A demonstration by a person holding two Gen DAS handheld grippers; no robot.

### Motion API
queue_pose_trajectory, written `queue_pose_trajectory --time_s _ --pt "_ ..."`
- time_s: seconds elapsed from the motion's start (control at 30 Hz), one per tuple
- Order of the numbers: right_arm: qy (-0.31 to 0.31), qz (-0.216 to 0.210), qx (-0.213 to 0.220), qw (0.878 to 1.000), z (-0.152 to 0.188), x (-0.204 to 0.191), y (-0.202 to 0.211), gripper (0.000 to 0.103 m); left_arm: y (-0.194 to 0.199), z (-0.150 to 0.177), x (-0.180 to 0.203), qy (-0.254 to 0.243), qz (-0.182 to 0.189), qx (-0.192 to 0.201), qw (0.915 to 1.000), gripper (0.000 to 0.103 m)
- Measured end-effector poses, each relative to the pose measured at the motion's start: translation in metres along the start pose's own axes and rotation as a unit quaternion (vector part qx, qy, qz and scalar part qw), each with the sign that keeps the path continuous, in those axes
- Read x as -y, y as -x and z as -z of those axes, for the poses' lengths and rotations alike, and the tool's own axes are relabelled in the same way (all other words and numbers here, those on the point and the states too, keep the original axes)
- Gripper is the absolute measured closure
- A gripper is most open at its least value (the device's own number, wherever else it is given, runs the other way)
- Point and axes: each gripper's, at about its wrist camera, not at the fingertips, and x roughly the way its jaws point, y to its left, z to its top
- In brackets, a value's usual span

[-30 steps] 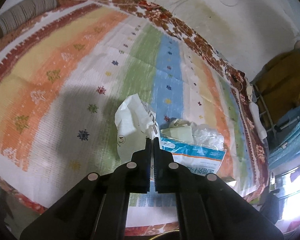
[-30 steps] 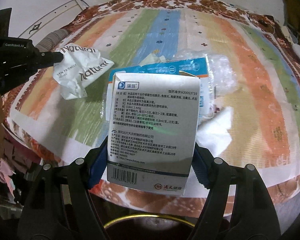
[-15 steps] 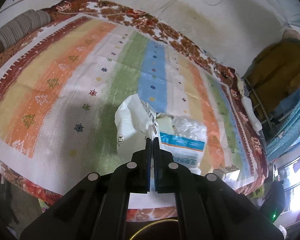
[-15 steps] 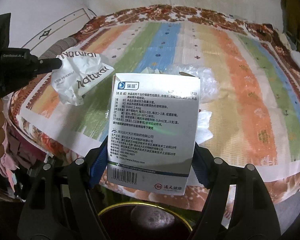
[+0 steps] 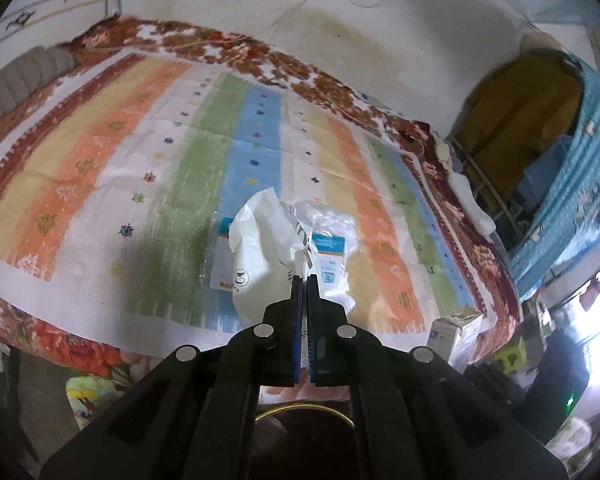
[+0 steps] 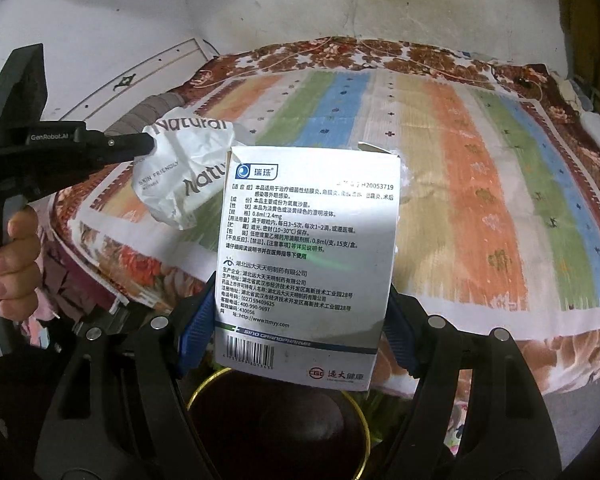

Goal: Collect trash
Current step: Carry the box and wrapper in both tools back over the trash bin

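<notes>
While our right gripper clamps the tall white printed medicine carton upright, the gold-rimmed dark bin sits directly below it (nearer than our left gripper, pinched shut on the crumpled white wrapper).

each camera sits on my wrist, looking forward and down along its tongs. the left view faces the striped bed from its near edge. the right view has a box close up. both share the bed, the wall and a gold-rimmed bin.
</notes>
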Motion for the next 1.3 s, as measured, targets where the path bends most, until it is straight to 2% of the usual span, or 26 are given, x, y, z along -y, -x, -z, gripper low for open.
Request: queue_pose_trajectory --time_s 0.23,0.5,0.67,1.03,1.3 --pt "0.001 0.02 0.018 1.0 0.025 0.009 0.024 0.034 0.015 0.027 0.006 0.001 0.014 0.008 0.9999 0.102" --pt "-0.017 0.006 0.016 1.0 0.04 0.015 0.033 0.034 0.026 0.058 0.013 0.0 0.029 0.006 0.9996 0.103" --pt "-0.019 0.0 0.008 1.0 0.054 0.012 0.036 0.034 0.033 0.082 0.018 -0.003 0.041 0.002 0.9991 0.103" --pt "-0.019 -0.016 -0.01 1.0 0.089 0.004 0.043 0.034 0.033 0.125 0.039 -0.042 0.037 -0.016 0.9983 0.103" --pt "-0.025 -0.021 -0.038 0.999 0.112 -0.001 0.038 0.034 0.035 0.155 0.036 -0.026 0.037 -0.032 0.9984 0.103"
